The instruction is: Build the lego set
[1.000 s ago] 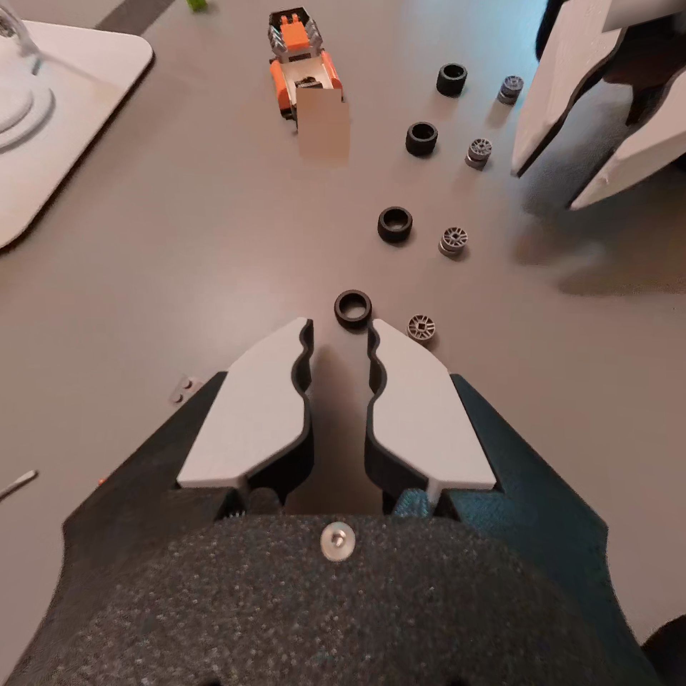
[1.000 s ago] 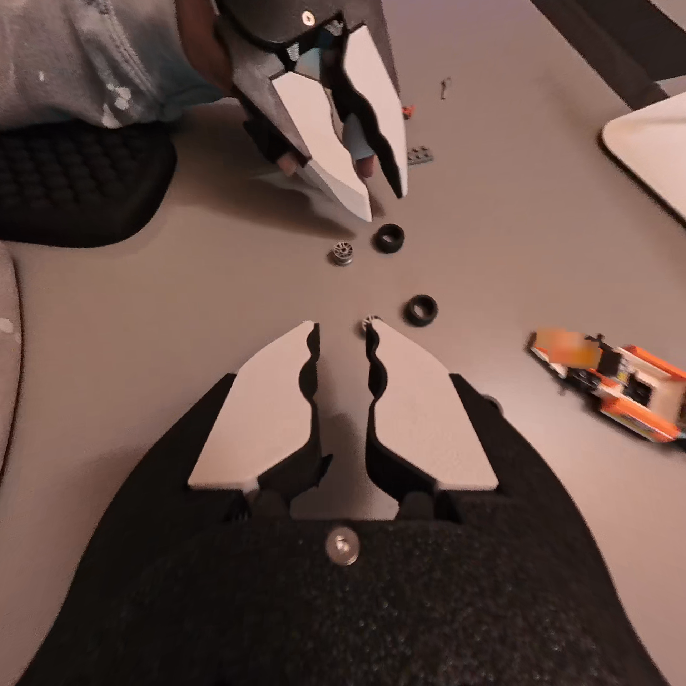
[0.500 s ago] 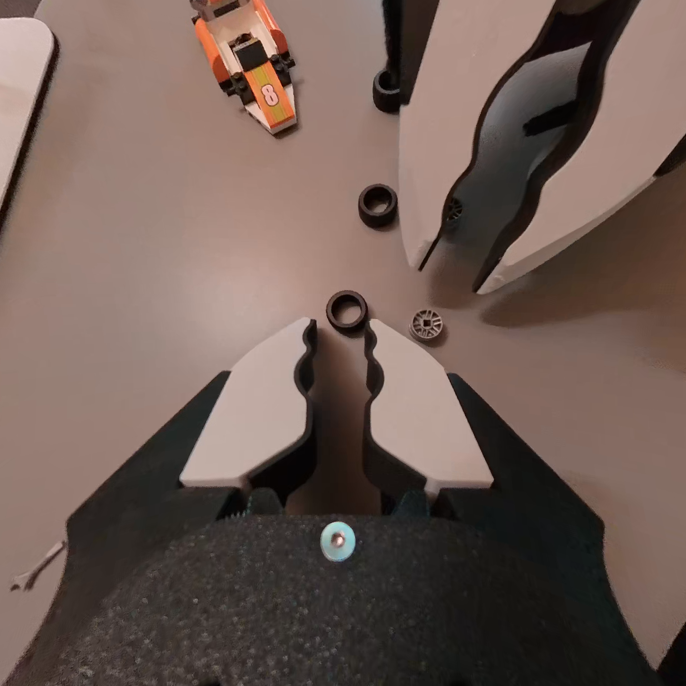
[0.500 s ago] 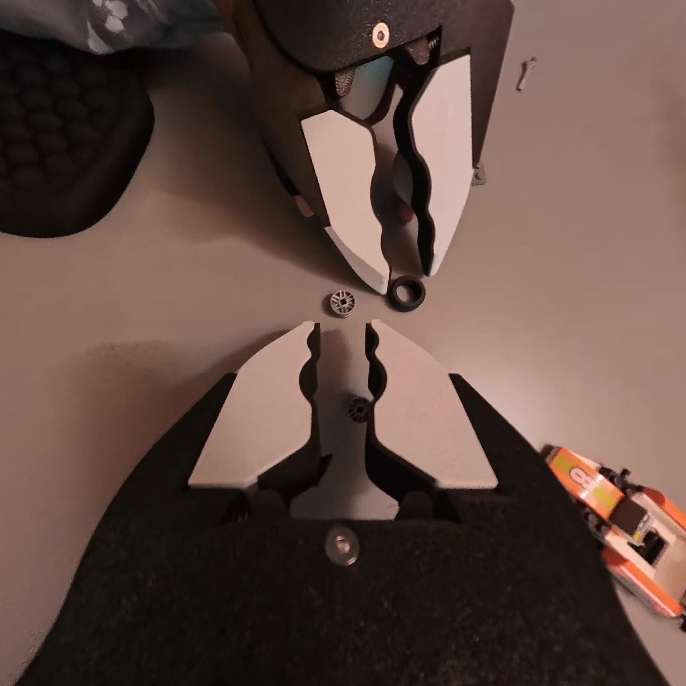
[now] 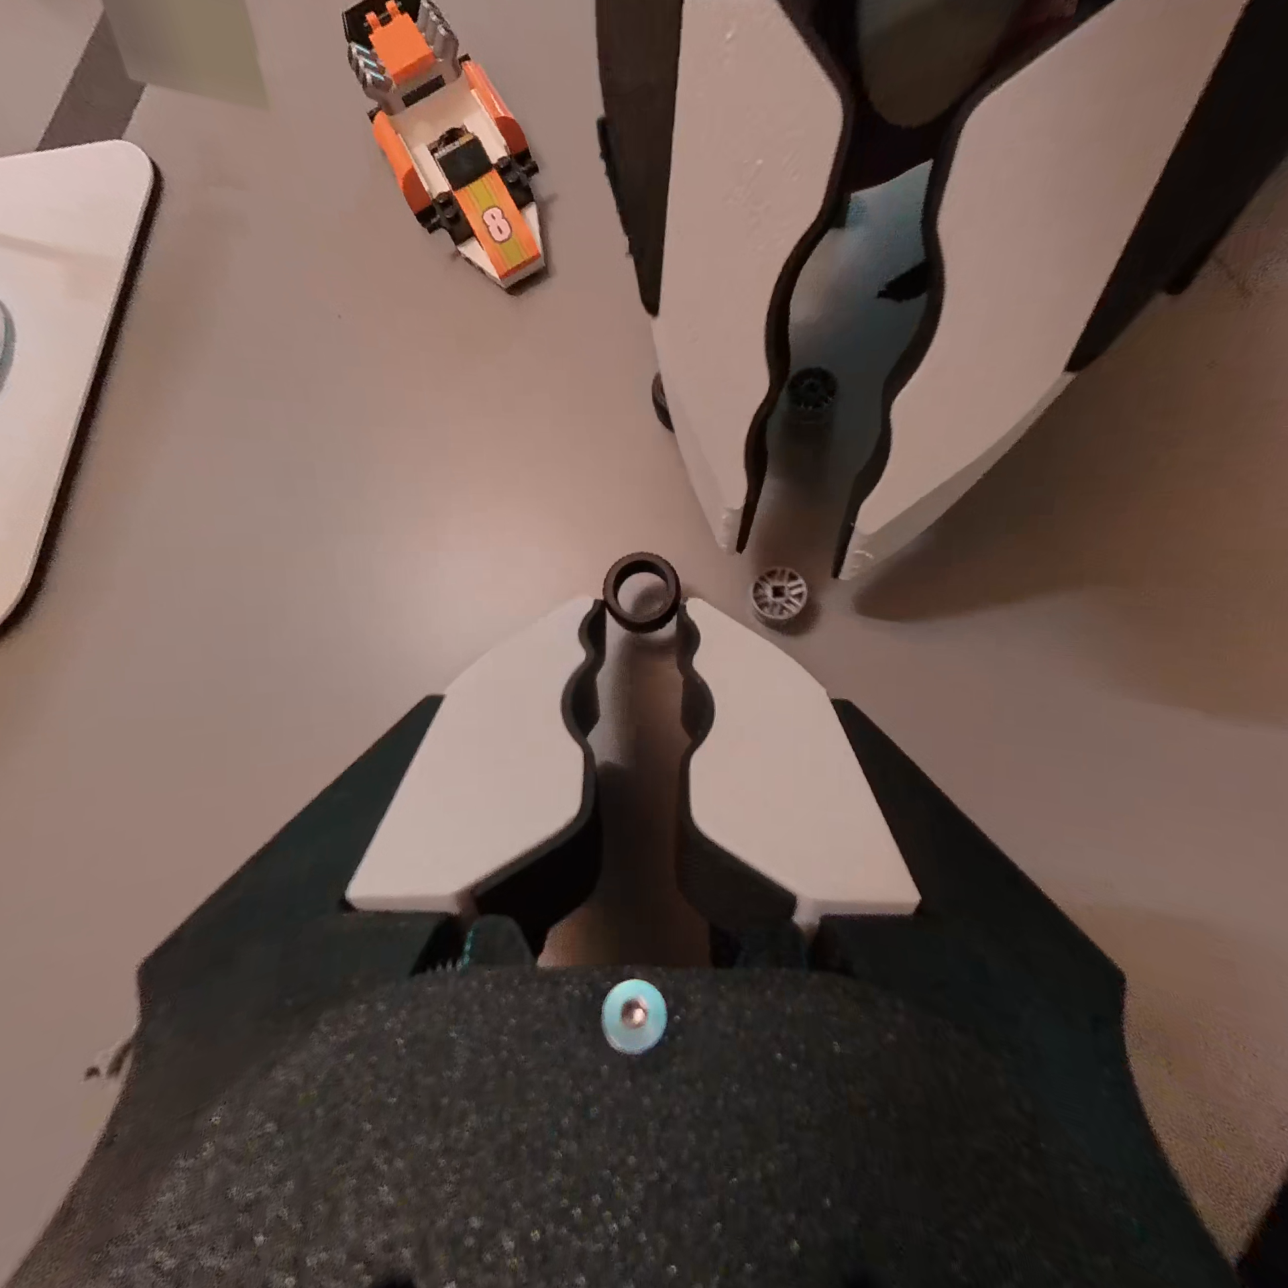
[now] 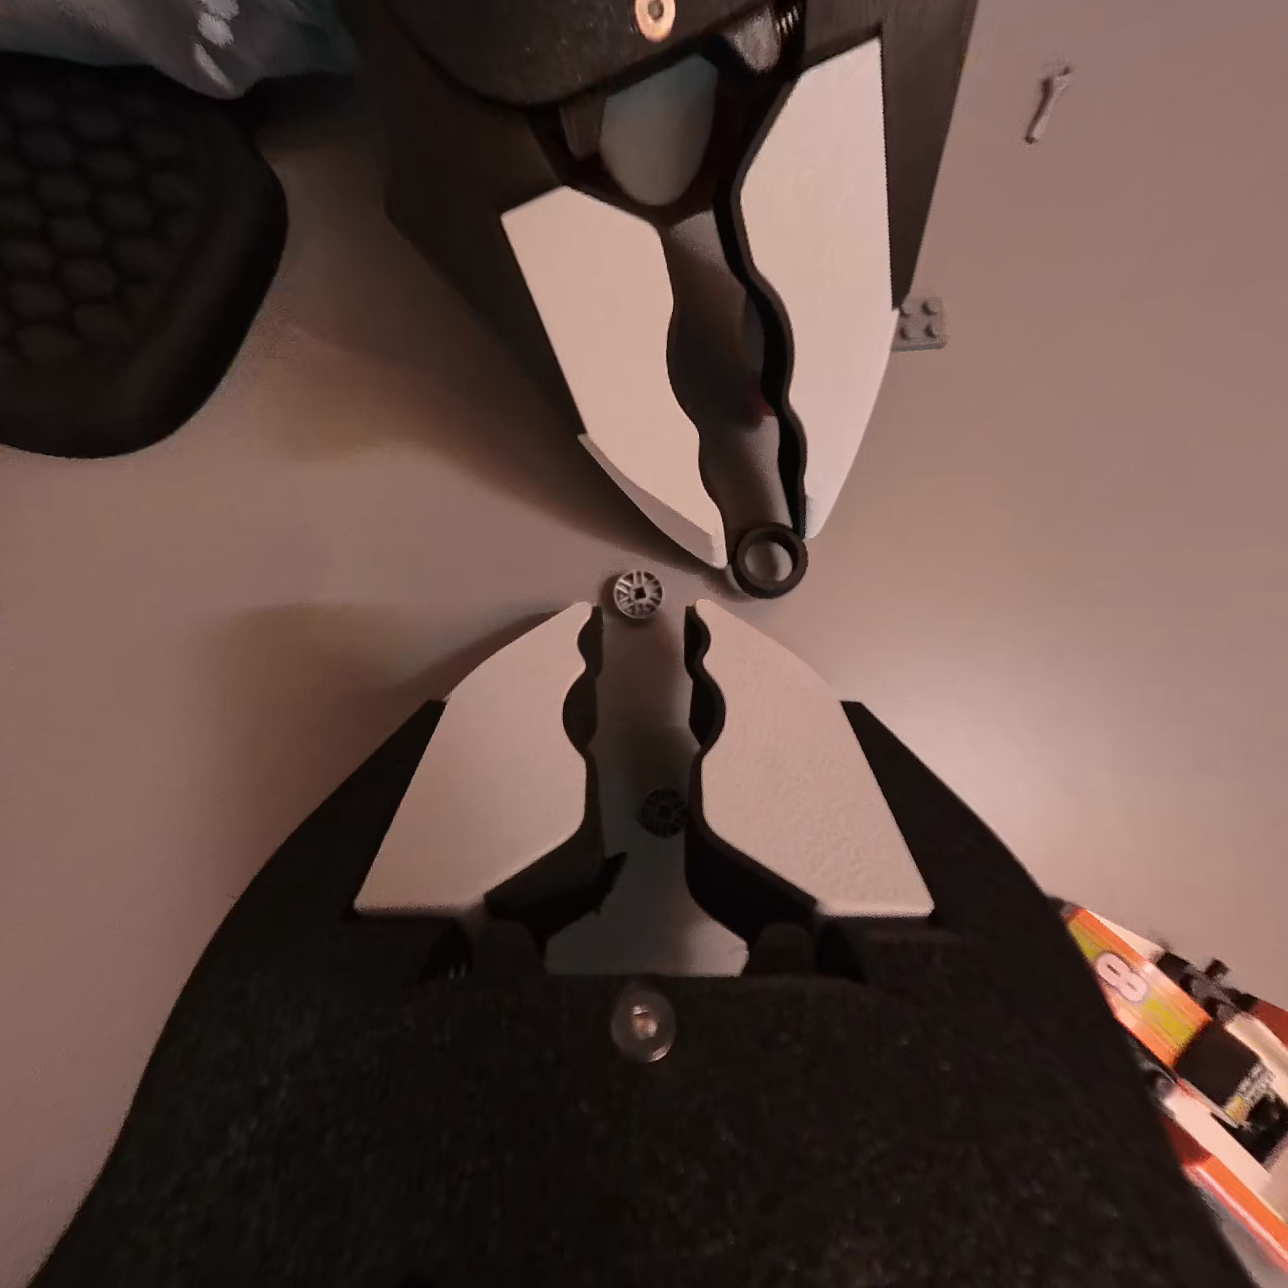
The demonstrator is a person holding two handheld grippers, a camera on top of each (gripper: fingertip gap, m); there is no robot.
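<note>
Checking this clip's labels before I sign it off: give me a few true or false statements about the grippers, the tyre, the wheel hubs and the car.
1. The left gripper has its open fingertips on either side of a black tyre. True.
2. The right gripper is shut on a grey wheel hub. False: it is open, and that hub lies on the table just ahead of its tips.
3. A second wheel hub lies on the table between the right gripper's fingers. True.
4. The orange and white car already has wheels on. False: none show on it.
</note>
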